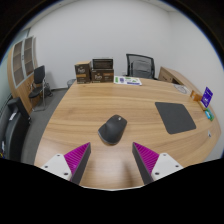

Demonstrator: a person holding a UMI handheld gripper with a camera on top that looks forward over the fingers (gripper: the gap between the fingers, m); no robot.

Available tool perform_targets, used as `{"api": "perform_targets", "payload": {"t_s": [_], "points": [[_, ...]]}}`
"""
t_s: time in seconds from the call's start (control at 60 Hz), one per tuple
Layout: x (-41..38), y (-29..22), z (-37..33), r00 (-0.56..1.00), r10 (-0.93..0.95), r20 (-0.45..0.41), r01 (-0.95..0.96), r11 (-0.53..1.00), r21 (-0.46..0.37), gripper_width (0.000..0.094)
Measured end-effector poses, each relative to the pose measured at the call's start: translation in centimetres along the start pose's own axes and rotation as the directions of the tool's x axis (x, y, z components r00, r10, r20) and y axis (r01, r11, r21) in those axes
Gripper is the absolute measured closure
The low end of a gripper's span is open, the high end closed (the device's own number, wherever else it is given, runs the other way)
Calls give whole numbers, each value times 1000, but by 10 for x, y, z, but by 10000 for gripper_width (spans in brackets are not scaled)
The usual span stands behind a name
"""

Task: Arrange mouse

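A black computer mouse (112, 128) lies on the wooden table (80, 115), just ahead of my fingers and roughly midway between them. A dark grey mouse mat (176, 117) lies on the table to the right of the mouse, apart from it. My gripper (113, 158) is open, with the magenta pads (77, 157) spread wide on either side and nothing between them. The fingers hang over the table's near edge.
Office chairs stand at the left (14, 128), far left (38, 80) and far side (141, 65). A small wooden shelf unit (96, 71) and papers (128, 80) sit at the table's far edge. A purple box (206, 97) stands at the right.
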State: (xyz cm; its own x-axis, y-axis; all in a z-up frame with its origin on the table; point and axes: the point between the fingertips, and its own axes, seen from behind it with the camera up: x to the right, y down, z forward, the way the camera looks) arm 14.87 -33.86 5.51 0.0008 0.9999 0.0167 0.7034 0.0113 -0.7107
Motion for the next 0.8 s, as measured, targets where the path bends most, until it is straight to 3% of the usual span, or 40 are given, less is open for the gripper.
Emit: {"api": "perform_targets", "payload": {"t_s": [0.317, 0.8], "points": [[0, -14, 71, 1000, -21, 8, 21, 1000, -9, 75], [-8, -32, 120, 998, -34, 46, 37, 998, -47, 65]]}}
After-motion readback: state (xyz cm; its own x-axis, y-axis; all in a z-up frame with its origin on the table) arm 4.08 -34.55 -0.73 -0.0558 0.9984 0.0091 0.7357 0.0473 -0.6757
